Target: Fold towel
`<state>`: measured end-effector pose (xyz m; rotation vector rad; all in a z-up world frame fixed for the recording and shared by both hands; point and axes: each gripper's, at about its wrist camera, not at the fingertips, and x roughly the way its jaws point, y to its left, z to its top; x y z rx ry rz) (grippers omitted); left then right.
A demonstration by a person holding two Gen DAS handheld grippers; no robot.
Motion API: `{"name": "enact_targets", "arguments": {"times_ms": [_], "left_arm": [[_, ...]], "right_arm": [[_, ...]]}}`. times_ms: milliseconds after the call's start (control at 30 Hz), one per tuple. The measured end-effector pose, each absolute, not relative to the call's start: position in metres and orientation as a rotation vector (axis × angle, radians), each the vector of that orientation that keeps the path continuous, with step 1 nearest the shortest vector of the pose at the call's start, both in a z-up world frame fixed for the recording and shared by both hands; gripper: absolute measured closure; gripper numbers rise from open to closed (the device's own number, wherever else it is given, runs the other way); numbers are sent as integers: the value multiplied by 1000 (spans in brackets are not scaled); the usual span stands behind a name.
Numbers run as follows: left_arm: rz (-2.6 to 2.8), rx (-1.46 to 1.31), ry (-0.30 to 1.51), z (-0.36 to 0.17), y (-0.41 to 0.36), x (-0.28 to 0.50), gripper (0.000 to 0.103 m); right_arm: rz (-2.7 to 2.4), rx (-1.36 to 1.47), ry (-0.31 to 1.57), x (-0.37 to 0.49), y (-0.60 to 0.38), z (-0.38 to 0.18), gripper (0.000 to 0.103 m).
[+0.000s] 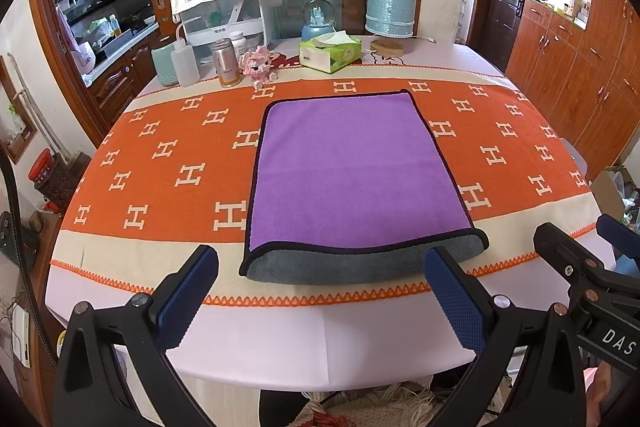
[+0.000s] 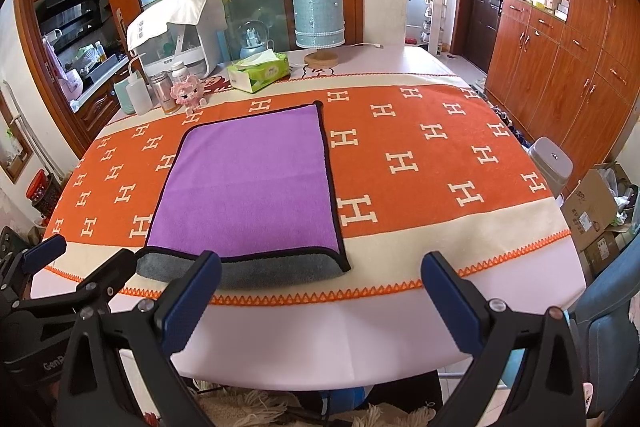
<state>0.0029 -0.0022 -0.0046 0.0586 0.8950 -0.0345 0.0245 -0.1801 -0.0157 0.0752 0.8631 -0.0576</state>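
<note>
Across the desk [image 1: 360,343] lies an orange cloth [image 1: 168,155] patterned with white H shapes, and on it the purple towel [image 1: 352,171] rests flat, folded over so its grey underside [image 1: 360,267] shows along the near edge. Nearest the cameras, the left tool [image 1: 320,291] hangs over the near edge of the desk with its blue-padded fingers [image 1: 186,299] spread wide, holding nothing and apart from the towel. Beside it the right tool [image 2: 320,291] is likewise spread wide and empty, just short of the towel's near right corner. At the far side stand a blue cylindrical lamp [image 1: 392,3], a white dish rack [image 1: 236,15] draped with a white cloth, a green tissue box [image 1: 330,53] with a tissue sticking out, a squeeze bottle [image 1: 184,61] and a small pink toy [image 1: 258,65].
</note>
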Motion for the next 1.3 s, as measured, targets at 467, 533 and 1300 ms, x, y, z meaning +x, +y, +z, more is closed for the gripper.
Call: {"name": "enact_targets", "arguments": {"times_ms": [467,533,1300], "left_arm": [[-35,56,897,-10,-7,2,1],[-37,56,899,-9,-5,1,1],[-37,51,906,-14,-5,8,1]], "right_arm": [[-58,74,864,25,-179,-16,2],[-58,74,864,26,-180,-17,2],[-64,57,868,31,-177,-21,2]]}}
